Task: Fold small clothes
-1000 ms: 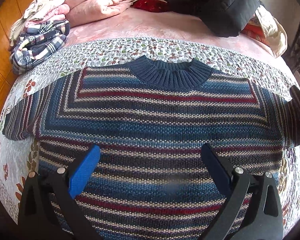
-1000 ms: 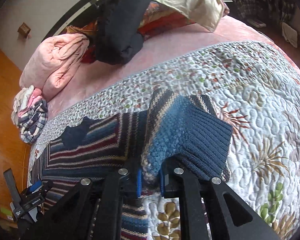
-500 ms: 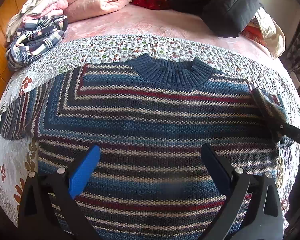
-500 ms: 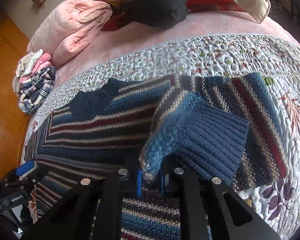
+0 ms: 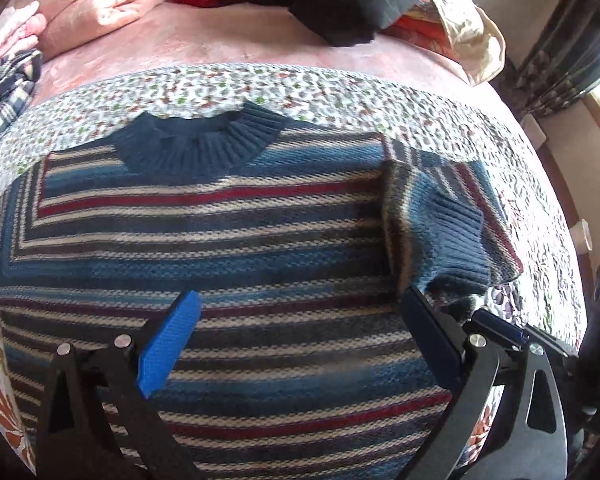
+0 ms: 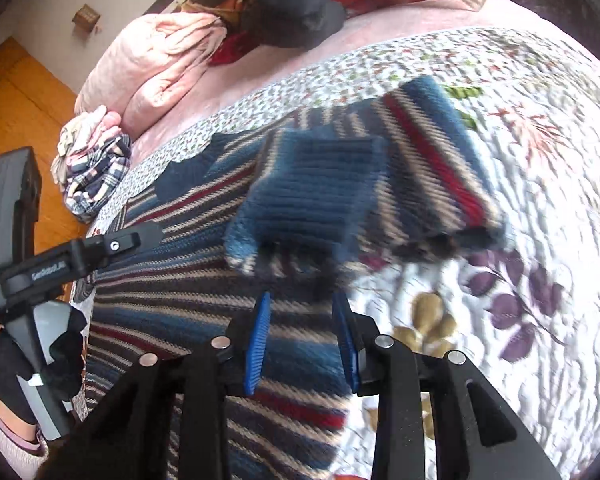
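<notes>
Sweater (image 5: 220, 264) lies flat on the bed's quilt (image 5: 340, 92), right sleeve (image 5: 440, 224) folded in, left sleeve and body unfolded; right hand-held gripper (image 6: 302, 340) narrowly parted, empty; left hand-held gripper (image 5: 300, 344) wide.

A home bedroom: a bed (image 5: 228, 52) is wearing a floral quilt (image 6: 520, 184), a pink duvet (image 6: 156, 64) is lying bunched at its head, and loose clothes (image 6: 92, 176) are piling beside wooden flooring (image 6: 16, 92).

Sweater (image 5: 236, 248) blue-red-beige striped, navy collar; quilt (image 6: 520, 240) white floral.
</notes>
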